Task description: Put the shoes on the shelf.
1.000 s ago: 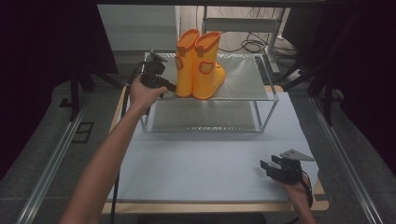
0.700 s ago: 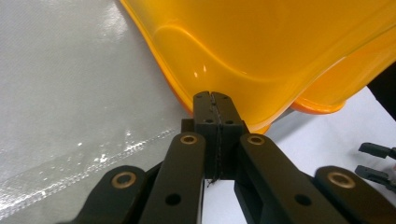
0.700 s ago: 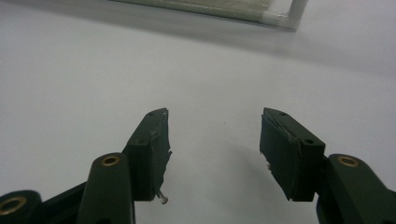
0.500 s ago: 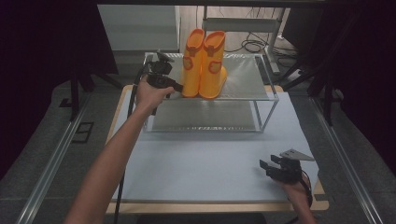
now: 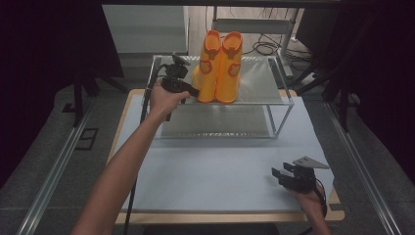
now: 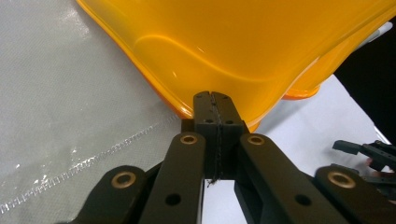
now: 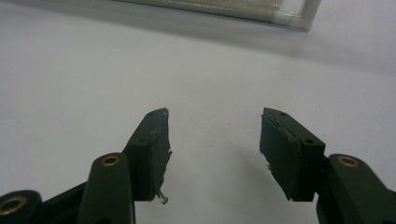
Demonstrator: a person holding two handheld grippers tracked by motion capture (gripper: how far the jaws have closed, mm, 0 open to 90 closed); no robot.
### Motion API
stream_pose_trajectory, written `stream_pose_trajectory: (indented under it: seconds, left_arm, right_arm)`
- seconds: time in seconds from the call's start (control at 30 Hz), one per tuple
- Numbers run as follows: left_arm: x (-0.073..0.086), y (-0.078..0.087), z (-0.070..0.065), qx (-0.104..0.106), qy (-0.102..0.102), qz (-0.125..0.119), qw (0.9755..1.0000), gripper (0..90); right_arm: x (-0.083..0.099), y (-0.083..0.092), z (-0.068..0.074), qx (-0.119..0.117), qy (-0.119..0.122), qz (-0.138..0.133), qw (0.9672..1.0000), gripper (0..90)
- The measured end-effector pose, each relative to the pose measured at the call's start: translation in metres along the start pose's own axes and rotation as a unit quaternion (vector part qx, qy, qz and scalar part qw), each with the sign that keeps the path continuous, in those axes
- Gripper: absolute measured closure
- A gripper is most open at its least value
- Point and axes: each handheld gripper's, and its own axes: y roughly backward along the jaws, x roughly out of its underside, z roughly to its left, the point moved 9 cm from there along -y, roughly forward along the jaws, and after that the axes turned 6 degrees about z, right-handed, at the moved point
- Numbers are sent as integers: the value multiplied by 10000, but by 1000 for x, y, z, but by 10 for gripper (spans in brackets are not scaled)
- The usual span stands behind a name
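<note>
Nearest me, my right gripper [image 5: 292,176] rests on the pale mat [image 5: 220,161] at the near right, jaws spread with nothing between them. Farther off to the left, my outstretched left arm holds the left gripper [image 5: 192,90] level, jaws pressed flat together with their tips against the orange rubber boots [image 5: 219,66]. Those stand upright on the glass shelf's [image 5: 259,81] far top; I judge them light, flexible and slick, best pinched at the cuff.
</note>
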Motion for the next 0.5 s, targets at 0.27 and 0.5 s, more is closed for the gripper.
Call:
stream_pose_trajectory:
  seconds: [0.27,0.5]
  left_arm:
    - [2,1,4,23,25,-25,10000,860]
    - [4,6,8,56,5,-128,9999,750]
  right_arm:
    - [0,-1,0,10,24,6,10000,419]
    - [1,0,-1,11,3,20,10000,419]
